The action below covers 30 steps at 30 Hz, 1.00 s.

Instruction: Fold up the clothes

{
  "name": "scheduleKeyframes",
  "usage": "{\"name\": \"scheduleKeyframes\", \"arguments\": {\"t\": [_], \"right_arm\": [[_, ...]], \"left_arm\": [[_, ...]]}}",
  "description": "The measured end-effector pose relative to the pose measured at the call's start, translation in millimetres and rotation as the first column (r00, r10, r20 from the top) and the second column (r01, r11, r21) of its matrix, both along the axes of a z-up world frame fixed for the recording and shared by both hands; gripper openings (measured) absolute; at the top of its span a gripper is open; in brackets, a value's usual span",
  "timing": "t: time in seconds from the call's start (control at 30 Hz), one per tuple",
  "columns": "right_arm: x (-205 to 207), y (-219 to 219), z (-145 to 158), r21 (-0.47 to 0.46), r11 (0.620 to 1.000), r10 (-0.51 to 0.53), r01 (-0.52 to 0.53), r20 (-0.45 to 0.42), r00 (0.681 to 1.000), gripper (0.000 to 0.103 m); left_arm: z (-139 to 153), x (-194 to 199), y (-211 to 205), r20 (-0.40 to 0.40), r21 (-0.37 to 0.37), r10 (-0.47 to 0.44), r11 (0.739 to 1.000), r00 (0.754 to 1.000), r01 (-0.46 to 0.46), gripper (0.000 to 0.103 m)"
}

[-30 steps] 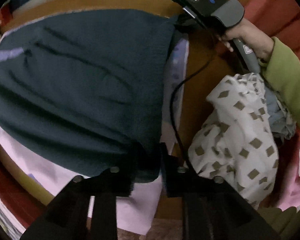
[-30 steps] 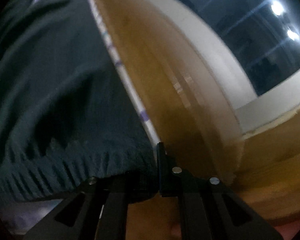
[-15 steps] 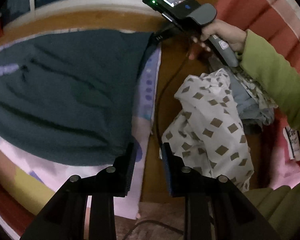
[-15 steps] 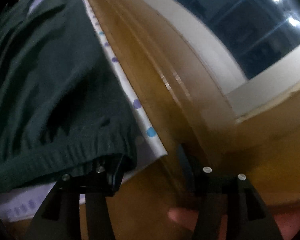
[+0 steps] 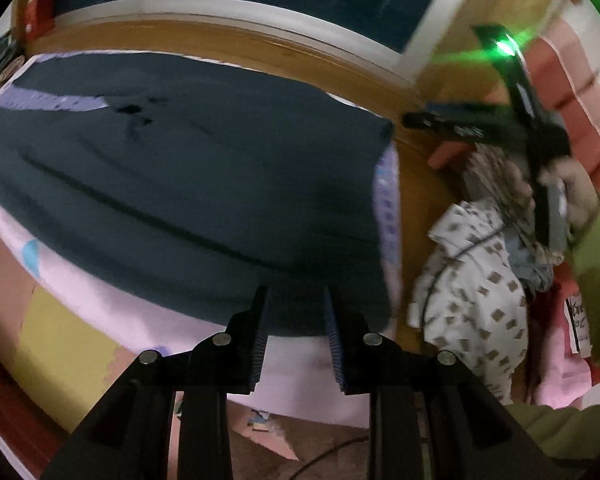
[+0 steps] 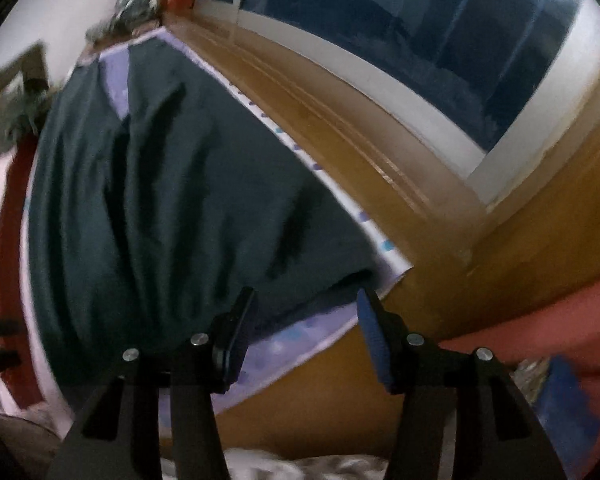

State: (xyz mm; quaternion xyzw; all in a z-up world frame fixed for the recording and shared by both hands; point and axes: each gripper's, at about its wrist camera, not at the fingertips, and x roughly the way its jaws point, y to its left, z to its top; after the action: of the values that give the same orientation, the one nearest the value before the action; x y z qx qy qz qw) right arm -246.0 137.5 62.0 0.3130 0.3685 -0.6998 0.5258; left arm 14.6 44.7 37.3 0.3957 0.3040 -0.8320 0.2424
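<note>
Dark sweater (image 5: 180,176) lies flat, both grippers' fingers spread and empty; only left view shows patterned pile (image 5: 472,292)

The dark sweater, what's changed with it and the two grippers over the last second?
Both grippers let go of the dark sweater: a second ago each was clamped on its near hem. The left gripper and right gripper now stand open and empty, pulled up and back, so more of the room shows. The sweater stays spread flat on the pale mat, and the patterned clothes pile stays put beside it.
</note>
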Motion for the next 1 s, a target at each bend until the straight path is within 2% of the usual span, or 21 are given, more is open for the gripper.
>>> {"name": "scheduleKeyframes", "arguments": {"t": [0.1,0.17,0.23,0.33,0.43,0.5,0.67,0.77,0.87,1.0], "right_arm": [[-3,-2,-4,-0.036,0.994,-0.101,0.104,0.082,0.991,0.052],[-12,-4,-10,-0.044,0.976,-0.202,0.212,0.163,0.966,0.052],[-19,-5,-19,-0.042,0.951,-0.288,0.307,0.246,0.925,0.052],[-26,-4,-34,-0.030,0.902,-0.394,0.432,0.355,0.848,0.052],[-24,-4,-45,-0.043,0.862,-0.457,0.506,0.369,0.809,0.052],[-27,-6,-52,-0.040,0.843,-0.489,0.536,0.358,0.795,0.052],[-43,-14,-65,-0.038,0.819,-0.519,0.573,0.379,0.766,0.052],[-55,-18,-73,-0.044,0.813,-0.513,0.581,0.419,0.749,0.052],[-72,-21,-83,-0.037,0.803,-0.517,0.595,0.453,0.726,0.052],[-81,-23,-91,-0.038,0.806,-0.505,0.591,0.478,0.719,0.052]], "left_arm": [[-1,20,-29,-0.004,0.009,0.001,1.000,1.000,-0.001,0.026],[-1,32,-47,0.007,0.012,-0.025,1.000,1.000,0.025,0.026],[-1,41,-63,0.022,0.004,-0.064,0.998,0.998,0.064,0.026],[-1,54,-85,0.048,-0.015,-0.132,0.991,0.990,0.133,0.026],[-3,58,-108,0.067,-0.012,-0.199,0.980,0.978,0.200,0.026],[-4,57,-122,0.091,-0.008,-0.223,0.974,0.971,0.225,0.026],[-7,40,-140,0.069,0.008,-0.274,0.962,0.959,0.274,0.026],[-11,20,-150,0.083,0.013,-0.276,0.961,0.958,0.276,0.026],[-13,6,-158,0.053,0.053,-0.267,0.963,0.962,0.265,0.026],[-20,-12,-165,0.068,0.064,-0.251,0.967,0.966,0.247,0.026]]}}
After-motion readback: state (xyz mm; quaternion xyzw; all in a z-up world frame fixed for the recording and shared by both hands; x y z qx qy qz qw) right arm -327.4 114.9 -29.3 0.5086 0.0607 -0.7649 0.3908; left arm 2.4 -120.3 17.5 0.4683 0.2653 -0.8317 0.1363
